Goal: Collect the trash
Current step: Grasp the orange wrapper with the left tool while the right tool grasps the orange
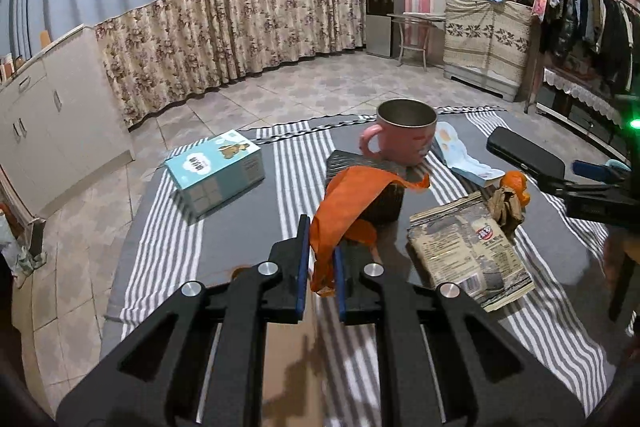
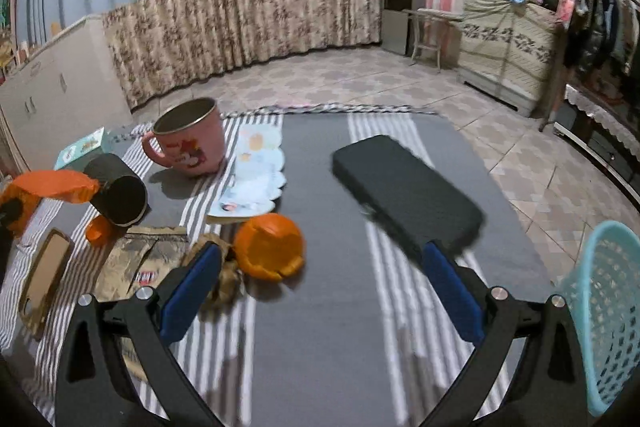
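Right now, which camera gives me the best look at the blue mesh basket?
The right wrist view. The blue mesh basket fills its lower right edge, its open mesh wall plainly visible beside the open right gripper. The left wrist view shows at most a blue sliver behind the right gripper at the far right edge; I cannot confirm it is the basket.

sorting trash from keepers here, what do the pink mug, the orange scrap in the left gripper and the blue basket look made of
Pink mug: pink outside, probably plastic, with a dull grey metal-looking liner. Orange scrap: thin and limp, draping from the shut left gripper; probably plastic film or peel, hard to tell. Blue basket: moulded plastic, judging by its regular lattice of holes.
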Demonstrator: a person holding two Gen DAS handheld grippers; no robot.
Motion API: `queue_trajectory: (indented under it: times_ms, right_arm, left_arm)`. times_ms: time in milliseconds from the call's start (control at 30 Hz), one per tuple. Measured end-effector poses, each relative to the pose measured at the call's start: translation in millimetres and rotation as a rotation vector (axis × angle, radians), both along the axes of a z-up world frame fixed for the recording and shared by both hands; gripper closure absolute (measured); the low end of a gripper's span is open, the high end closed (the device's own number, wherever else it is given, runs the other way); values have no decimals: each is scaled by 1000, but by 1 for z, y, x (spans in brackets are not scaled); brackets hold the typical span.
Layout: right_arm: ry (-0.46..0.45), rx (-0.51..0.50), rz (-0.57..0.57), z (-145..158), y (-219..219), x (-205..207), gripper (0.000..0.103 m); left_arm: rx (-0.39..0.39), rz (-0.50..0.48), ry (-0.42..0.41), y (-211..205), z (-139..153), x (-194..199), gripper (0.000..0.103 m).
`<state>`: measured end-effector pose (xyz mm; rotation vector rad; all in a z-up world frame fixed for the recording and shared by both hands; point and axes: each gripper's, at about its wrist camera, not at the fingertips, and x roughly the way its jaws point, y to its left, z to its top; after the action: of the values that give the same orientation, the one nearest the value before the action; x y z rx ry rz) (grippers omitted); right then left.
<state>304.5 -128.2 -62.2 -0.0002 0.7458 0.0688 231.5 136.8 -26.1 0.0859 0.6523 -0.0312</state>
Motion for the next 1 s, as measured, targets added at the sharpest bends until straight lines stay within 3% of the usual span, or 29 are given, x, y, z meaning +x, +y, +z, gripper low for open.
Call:
queue_trajectory:
  times_ms: [200,267,300,367,467,600,633,900,1000]
  right_arm:
    - [83,-8,11,-20,13,22,9]
    - [100,20,31,-25,13,22,26]
    - [101,46,40,-25,10,21,30]
    - [103,80,62,-25,10,22,56]
    - [71,63,86,-19,12,14,72]
    - [22,80,69,-4,-4,0,79]
    - [10,86,60,0,-10,-4,85]
    - [-29,142,-2,30,-73,-44,90]
    - [-21,109,-21,31,-90,-54,90]
  left_arm:
    - [10,4,-7,6,1,2,94]
    - [9,3,-6,6,1,3,94]
    - [7,4,-6,5,1,3,94]
    - [2,2,-2,4,2,6,94]
    - [1,-5,-4,-1,7,5,94]
    - [6,-22,-18,-16,17,3,94]
    - [7,-28,-24,-20,20,3,94]
    - [12,-95,-50,-69,37,-4,94]
    - [2,-107,-44,-81,38,-6,94]
